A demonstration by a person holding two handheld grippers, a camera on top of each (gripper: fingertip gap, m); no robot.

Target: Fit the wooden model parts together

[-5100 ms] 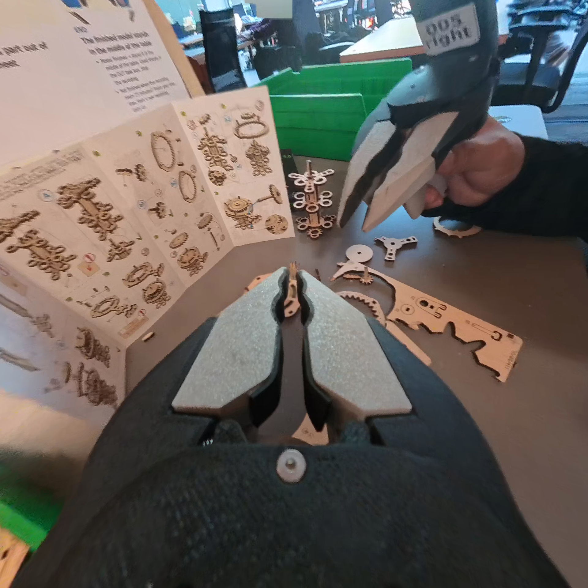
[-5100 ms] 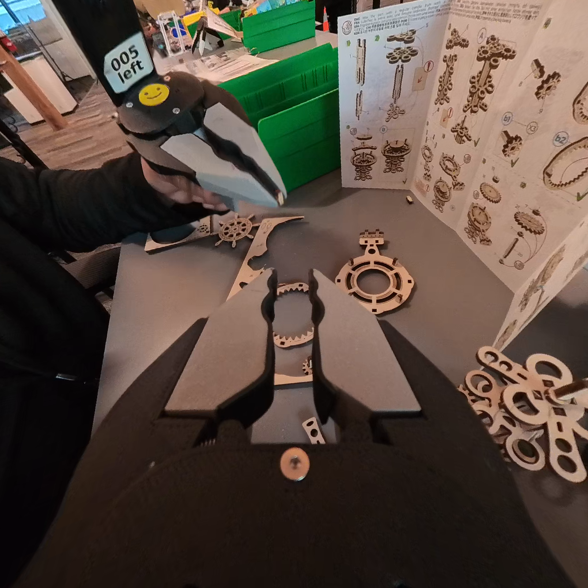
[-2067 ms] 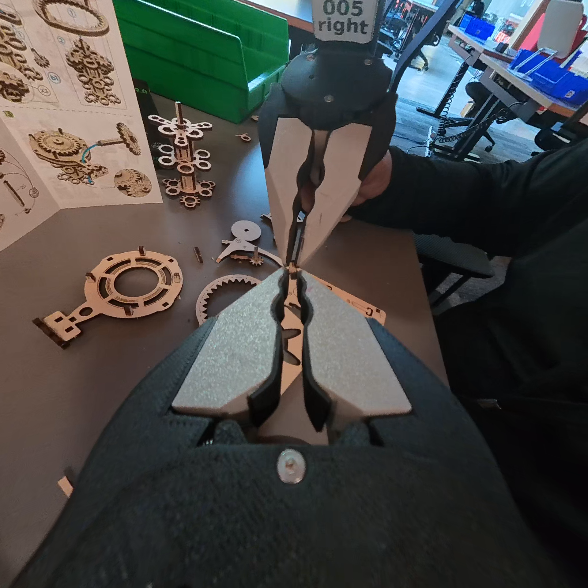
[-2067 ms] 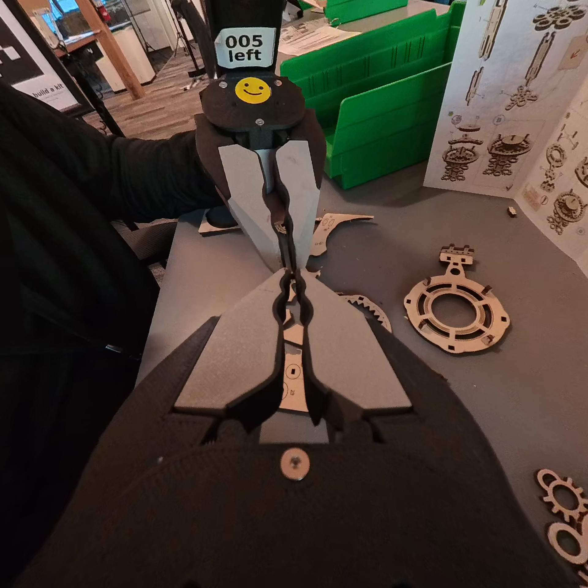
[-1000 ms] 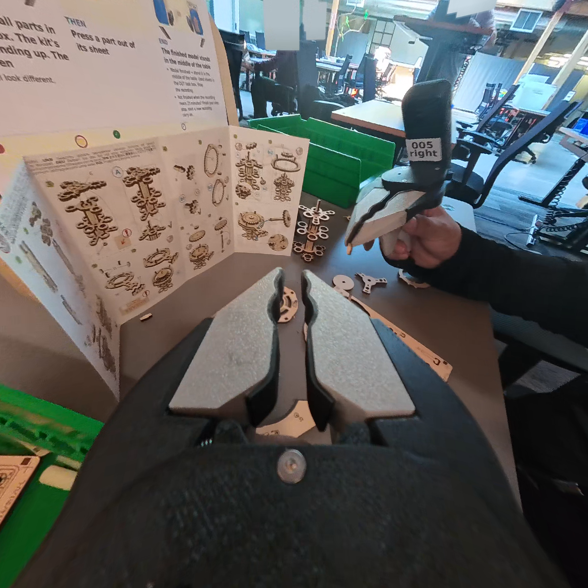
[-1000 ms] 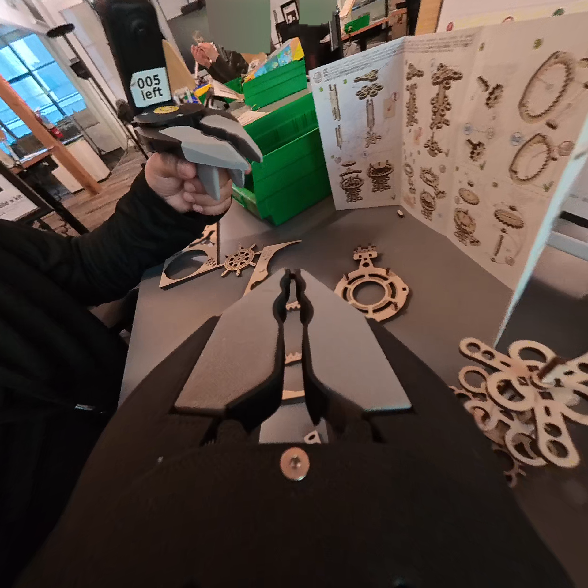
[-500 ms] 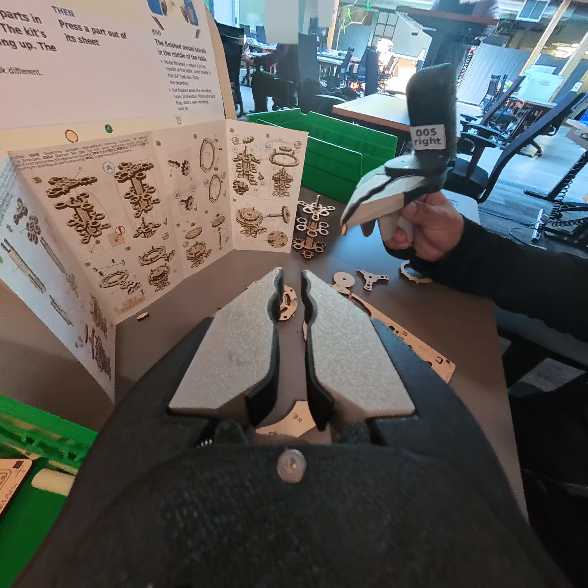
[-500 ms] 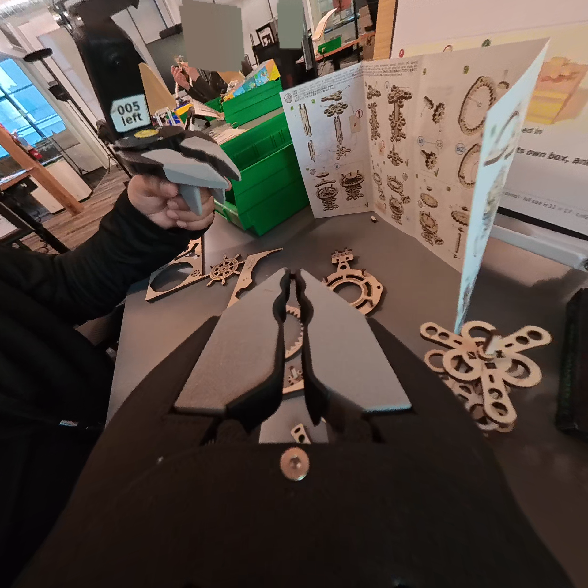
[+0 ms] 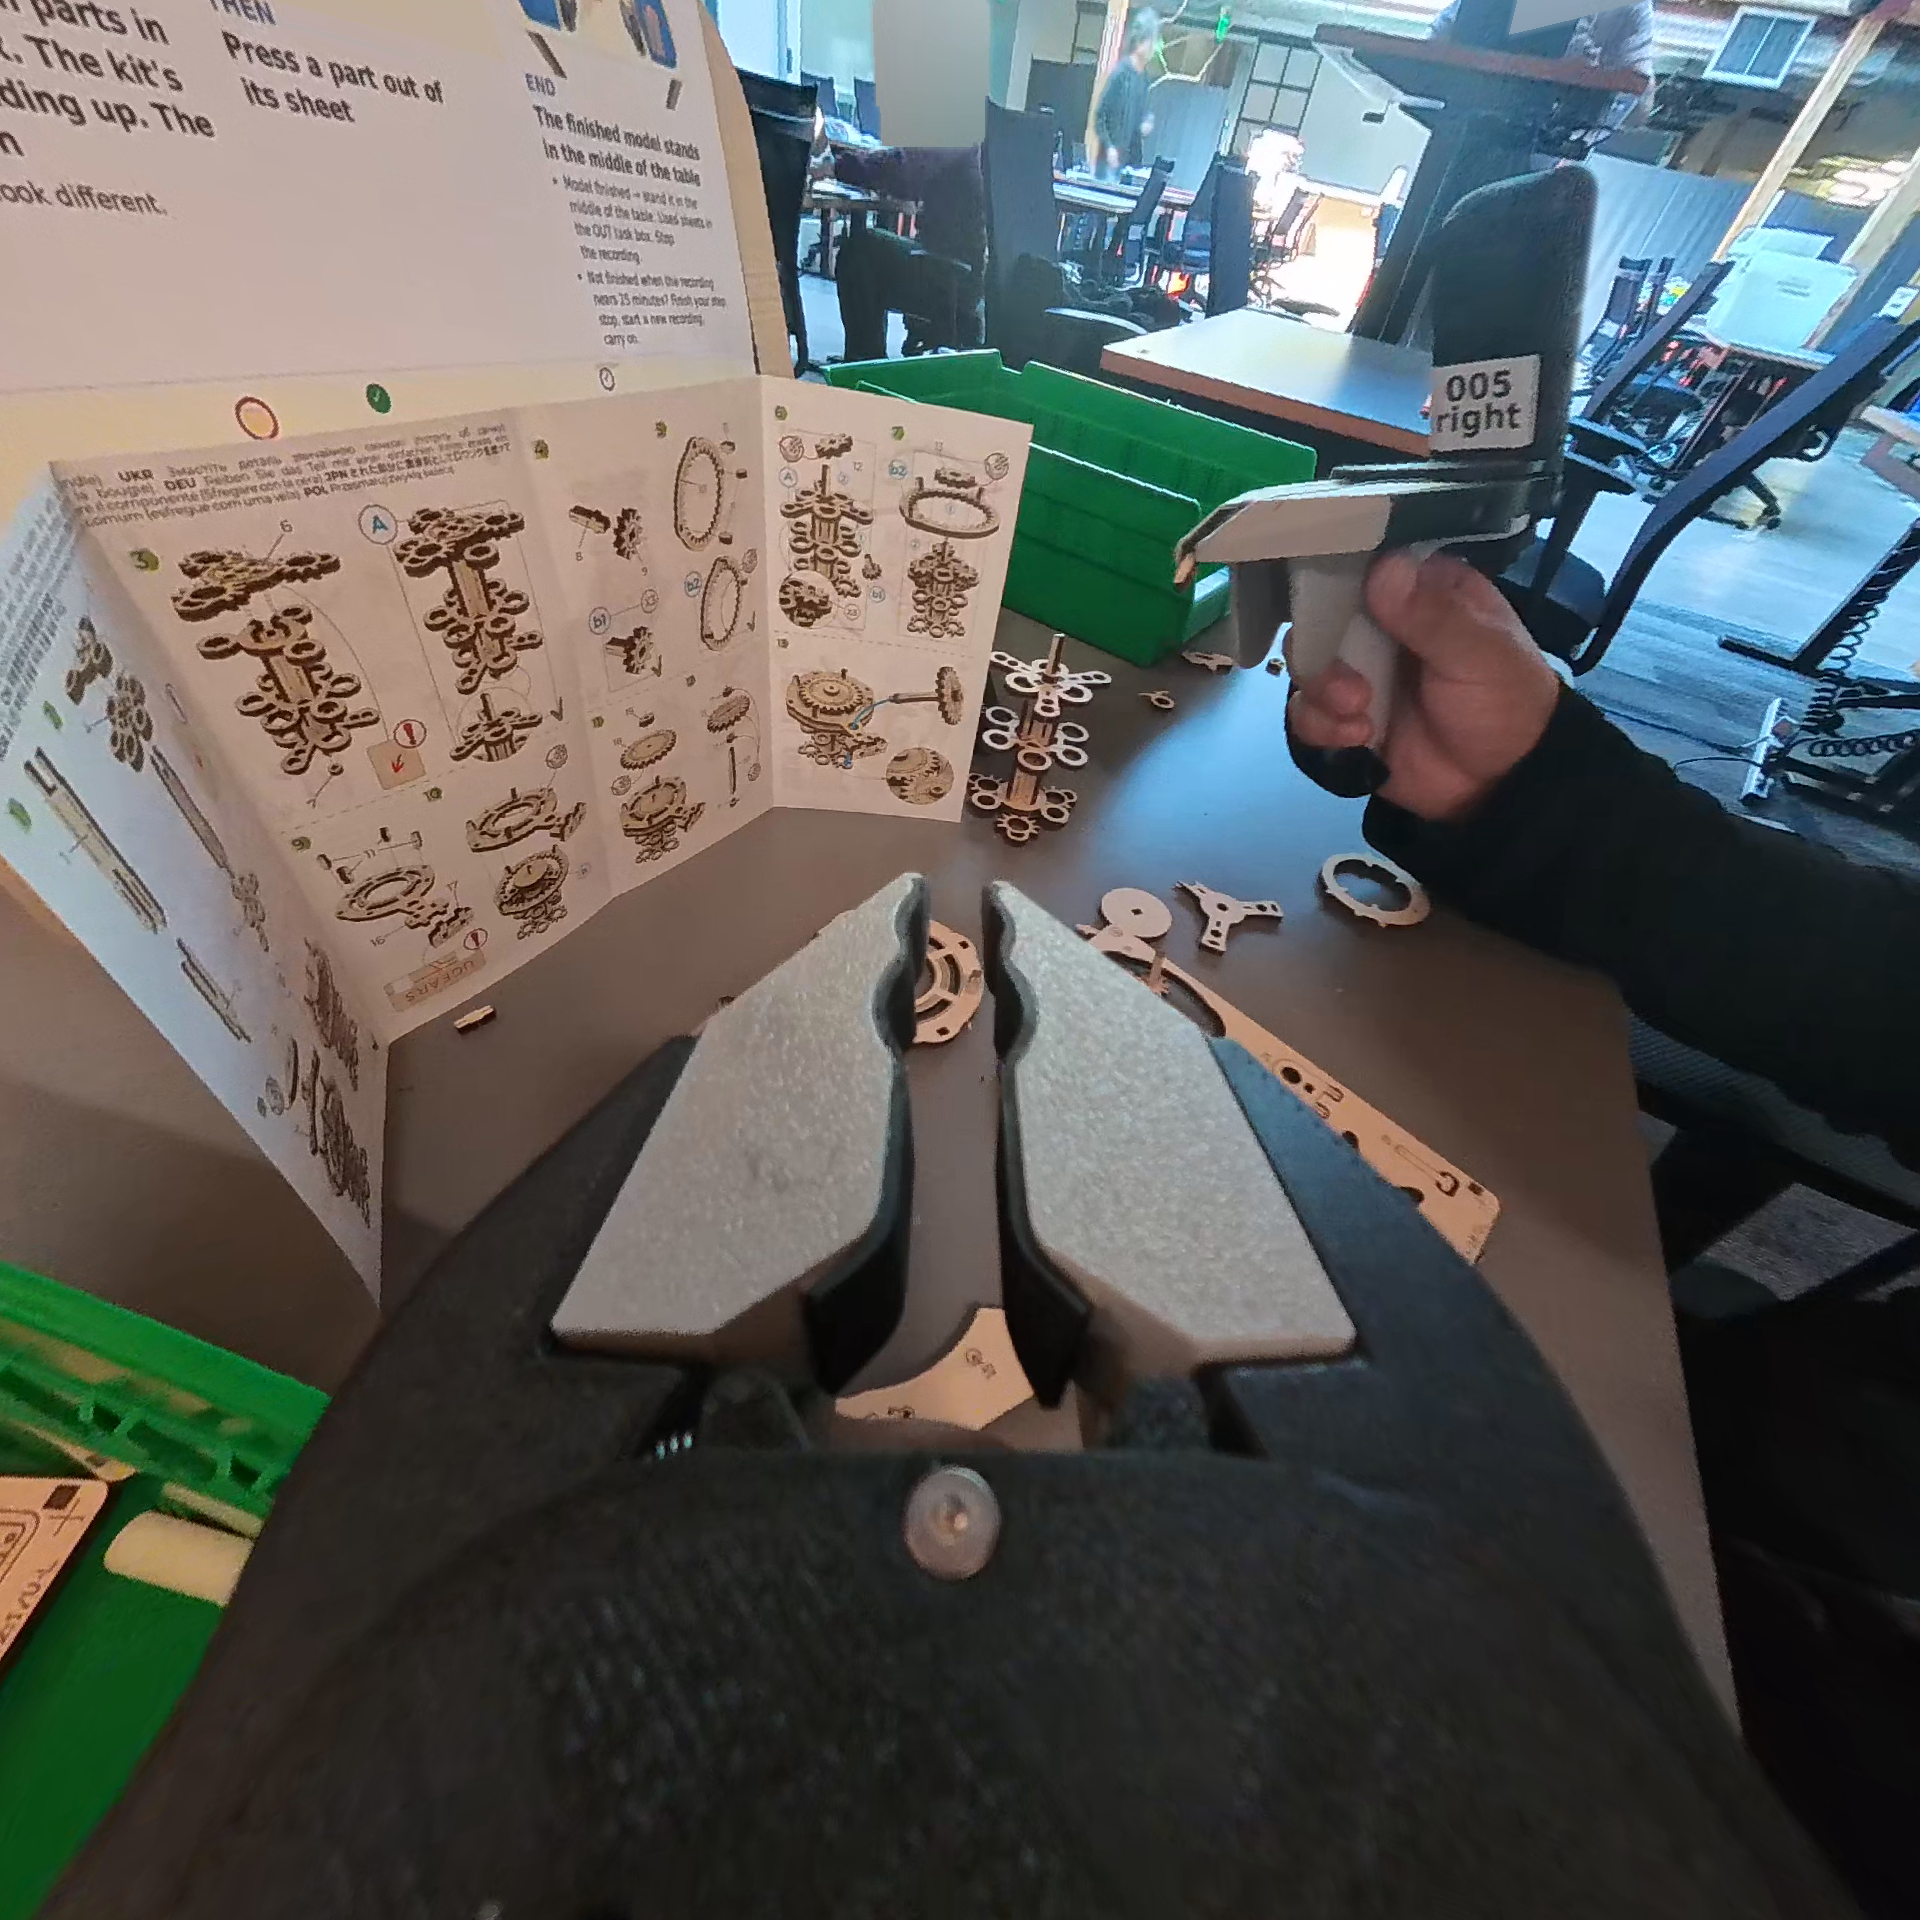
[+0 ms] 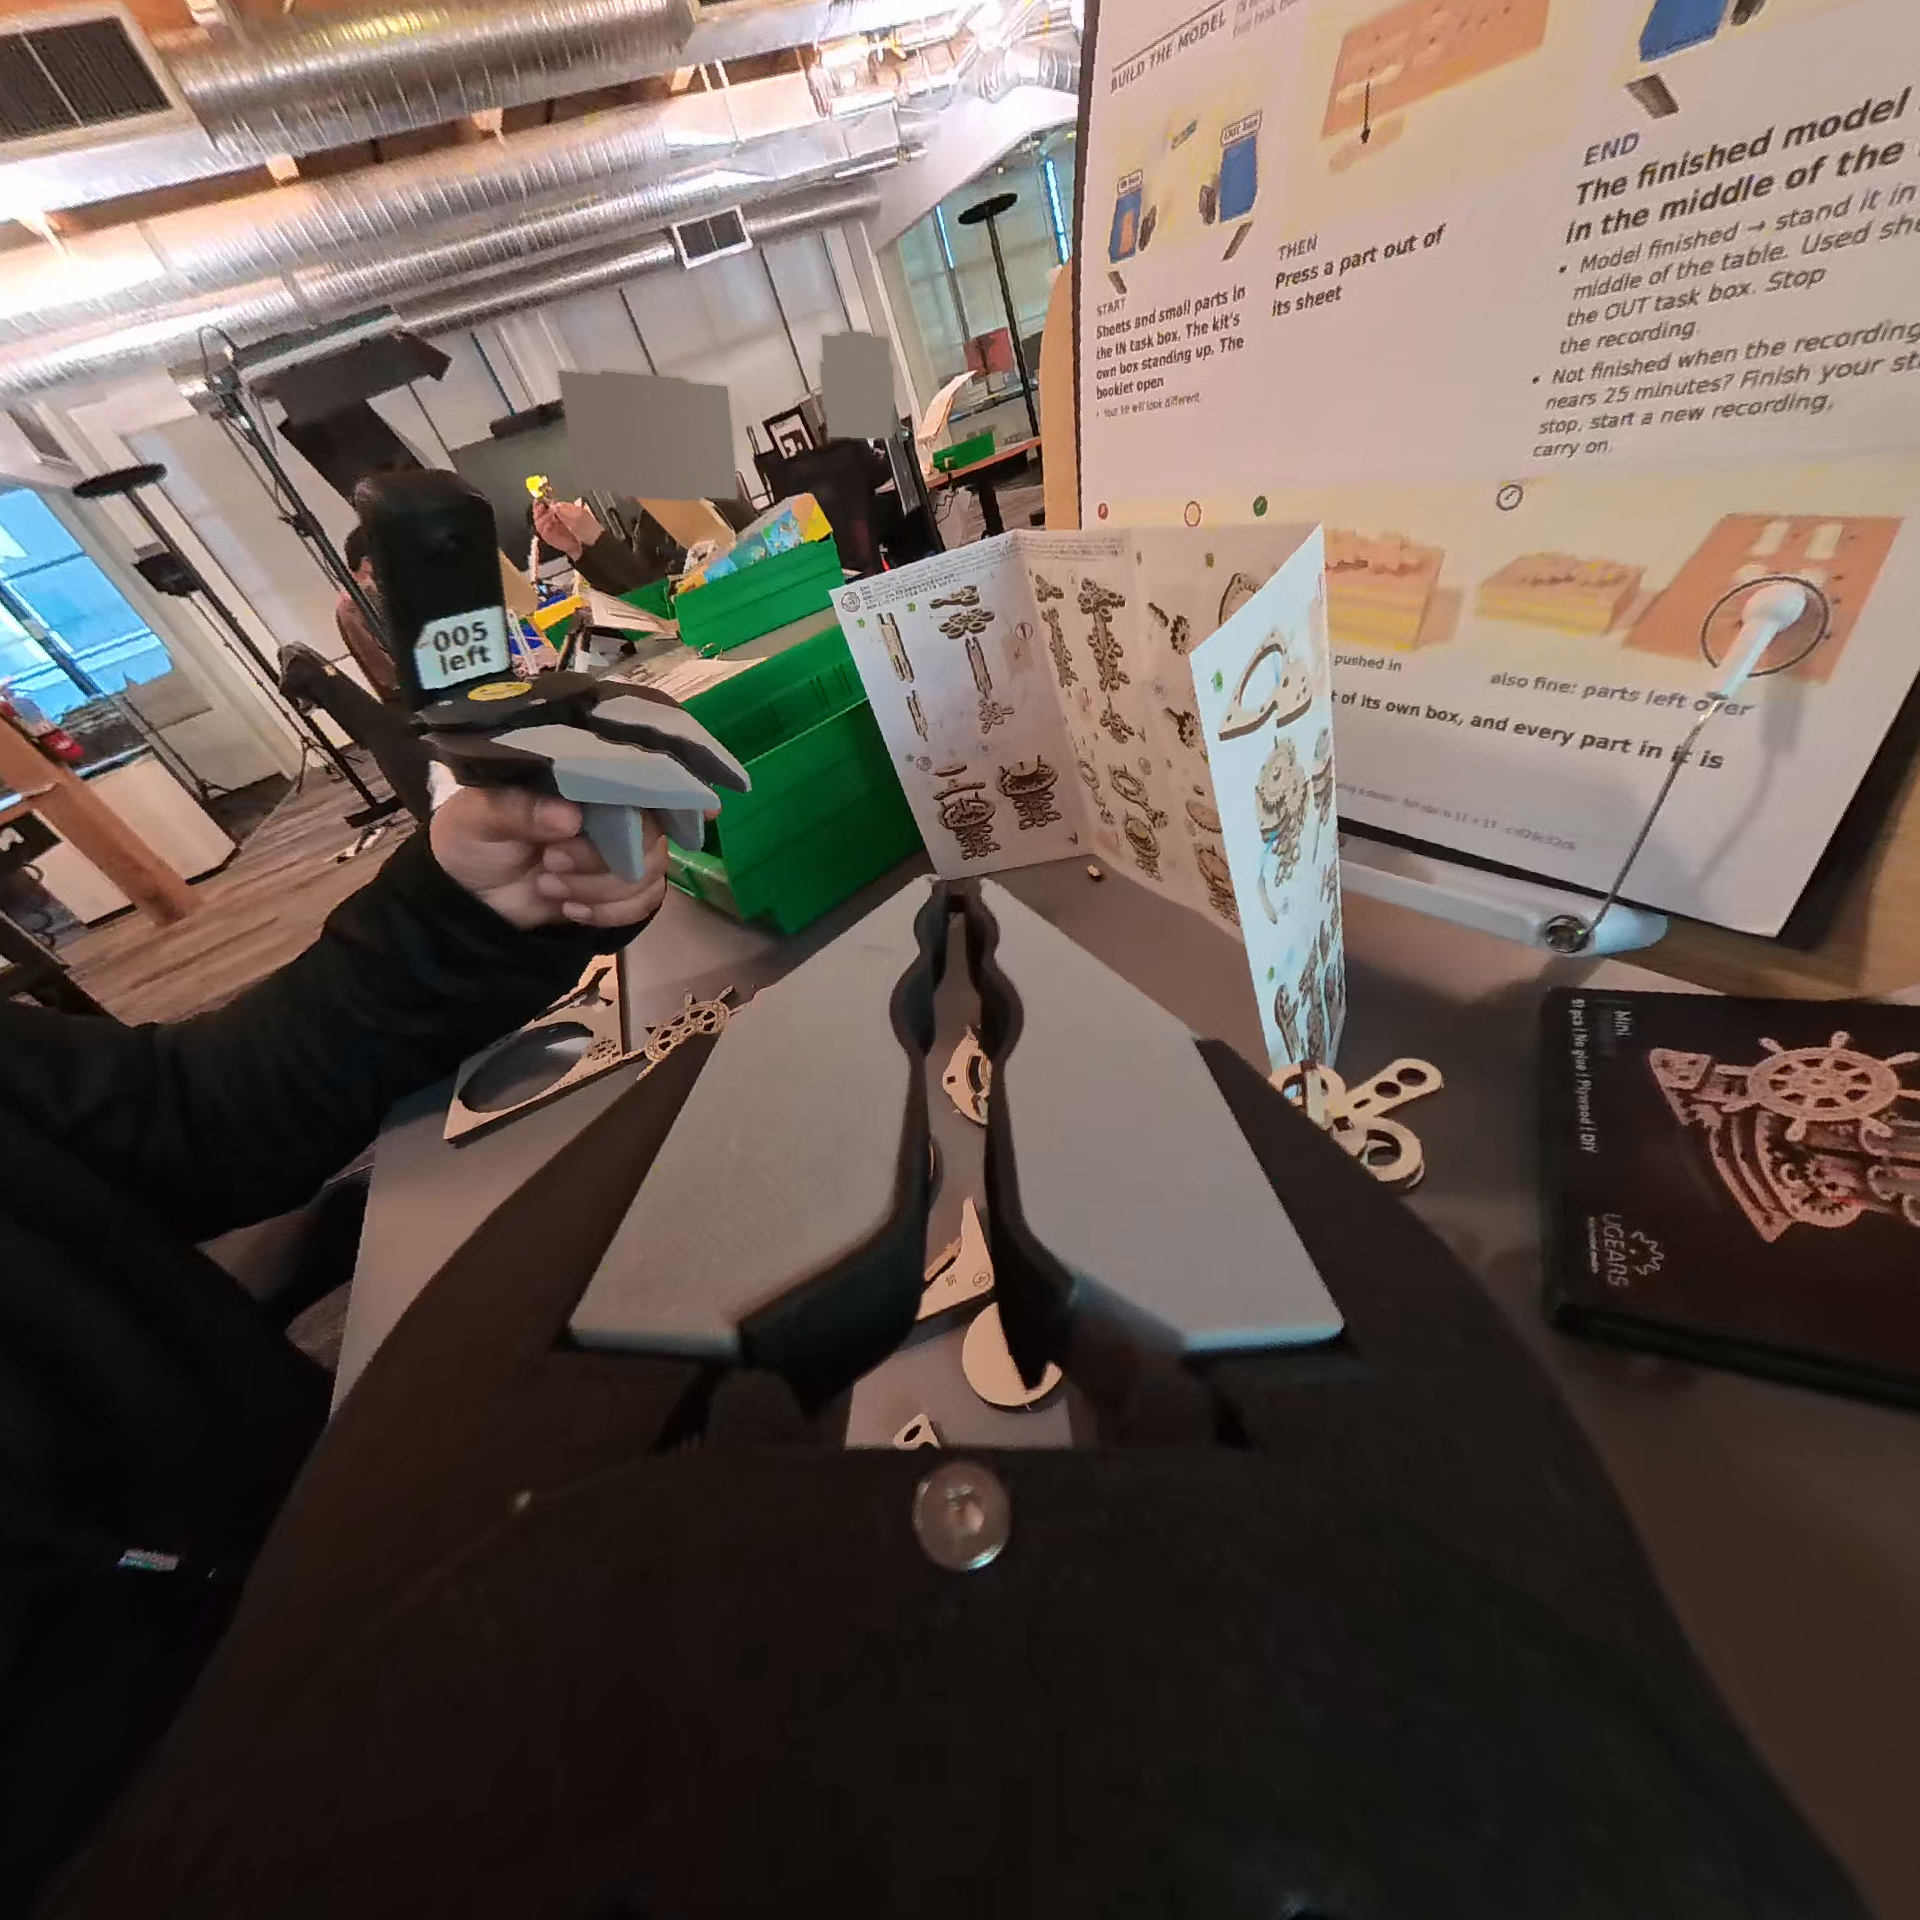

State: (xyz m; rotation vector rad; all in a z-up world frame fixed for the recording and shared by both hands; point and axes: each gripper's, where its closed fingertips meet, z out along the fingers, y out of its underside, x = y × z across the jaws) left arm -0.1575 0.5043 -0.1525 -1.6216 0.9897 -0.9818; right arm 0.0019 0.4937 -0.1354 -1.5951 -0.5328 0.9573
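Above table [image 9: 1299, 790], left gripper [image 9: 951, 904] empty, right gripper [image 10: 961, 902] seemingly closed

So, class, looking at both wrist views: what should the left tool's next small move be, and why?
Probably lower the left tool onto the ring-shaped wooden part on the table. Its jaws stand slightly apart and empty above the table, and that part lies flat just past their tips. The right tool is held high and looks closed, so it seems less free.

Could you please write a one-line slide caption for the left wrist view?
Left gripper slightly open above scattered wooden parts, facing the folded instruction booklet; right gripper raised beside it.
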